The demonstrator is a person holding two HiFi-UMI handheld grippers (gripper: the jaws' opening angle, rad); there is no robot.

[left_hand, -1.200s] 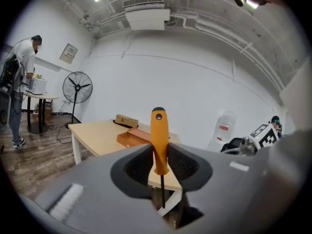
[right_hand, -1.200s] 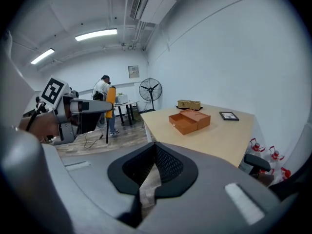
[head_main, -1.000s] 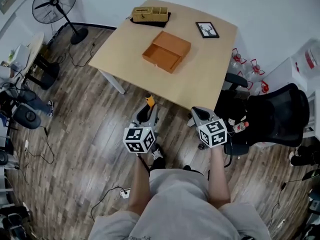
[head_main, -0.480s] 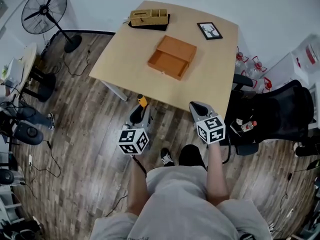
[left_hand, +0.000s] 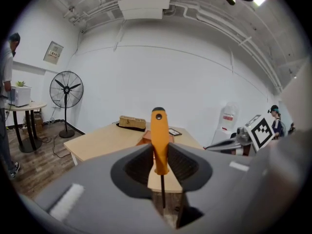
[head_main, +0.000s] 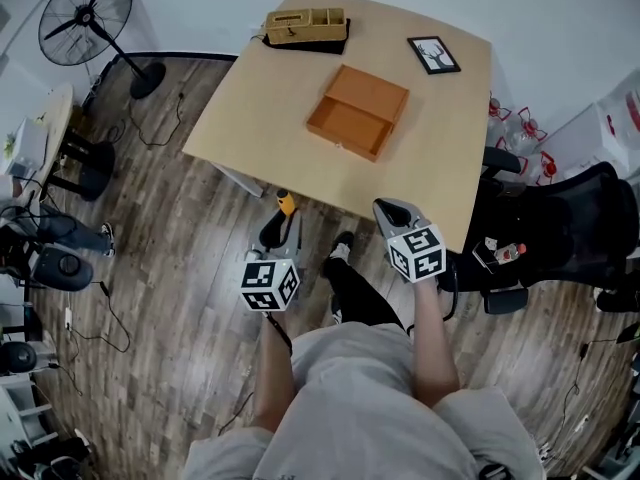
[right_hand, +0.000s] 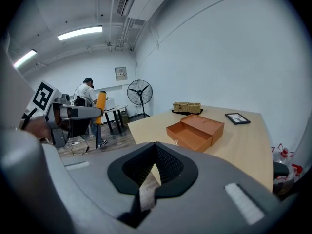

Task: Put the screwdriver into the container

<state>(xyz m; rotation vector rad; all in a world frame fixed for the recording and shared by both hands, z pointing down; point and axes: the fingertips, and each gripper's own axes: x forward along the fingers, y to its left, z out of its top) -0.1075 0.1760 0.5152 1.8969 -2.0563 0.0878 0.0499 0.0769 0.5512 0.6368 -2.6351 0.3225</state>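
Head view: the open orange container (head_main: 358, 113) is set near the middle of the table (head_main: 260, 108), with a wicker basket (head_main: 306, 25) and a picture frame (head_main: 434, 54) along the far edge and an office chair (head_main: 560, 228) beside the right edge. In the left gripper view the screwdriver (left_hand: 159, 140) is seen clamped upright between the jaws of the left gripper (left_hand: 159, 157), short of the near edge. In the right gripper view the jaws of the right gripper (right_hand: 155, 160) are pressed together, empty.

Room: plain white walls (head_main: 580, 8), dark wood-plank floor (head_main: 170, 258). Light tan rectangular wooden table (head_main: 250, 108) far centre, on white legs. Black pedestal fan (head_main: 85, 18) far left by the wall, small round pale-topped side table (left_hand: 27, 105) near it. Black office chair (head_main: 560, 228) just right of the table. Thin black cables (head_main: 108, 308) trail over the floor on the left. Ceiling has fluorescent strip lights (right_hand: 80, 32), a white air-con unit (left_hand: 144, 6) and exposed pipes. Small framed notice (left_hand: 52, 52) on the wall above the fan
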